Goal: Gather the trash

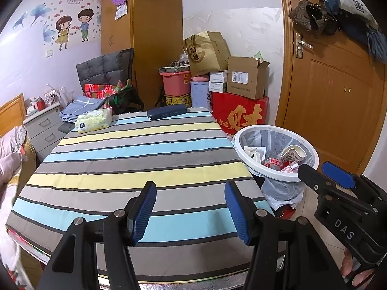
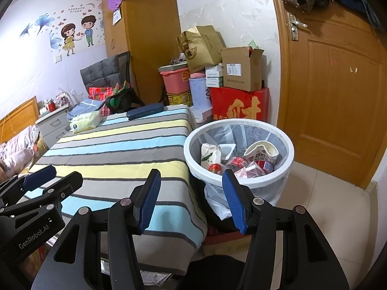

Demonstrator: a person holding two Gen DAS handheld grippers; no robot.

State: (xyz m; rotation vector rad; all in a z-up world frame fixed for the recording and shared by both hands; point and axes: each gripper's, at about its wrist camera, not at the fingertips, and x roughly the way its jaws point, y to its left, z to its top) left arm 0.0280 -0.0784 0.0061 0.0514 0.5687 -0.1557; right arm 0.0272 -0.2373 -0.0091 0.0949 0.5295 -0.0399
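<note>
Both grippers, left gripper (image 1: 191, 211) and right gripper (image 2: 191, 201), spread, 0 held. Trash bin (image 2: 238, 124) holding wrappers, cartons ahead-right of right fingers; right hand nearer. Striped tablecloth (image 1: 135, 159) seemingly clear of trash; tissue pack (image 1: 93, 120), case (image 1: 167, 112) far ahead.

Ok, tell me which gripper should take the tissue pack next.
Left, probably. The tissue pack lies at the far left of the striped table, on the open left gripper's side. The open right gripper sits by the trash bin.
</note>
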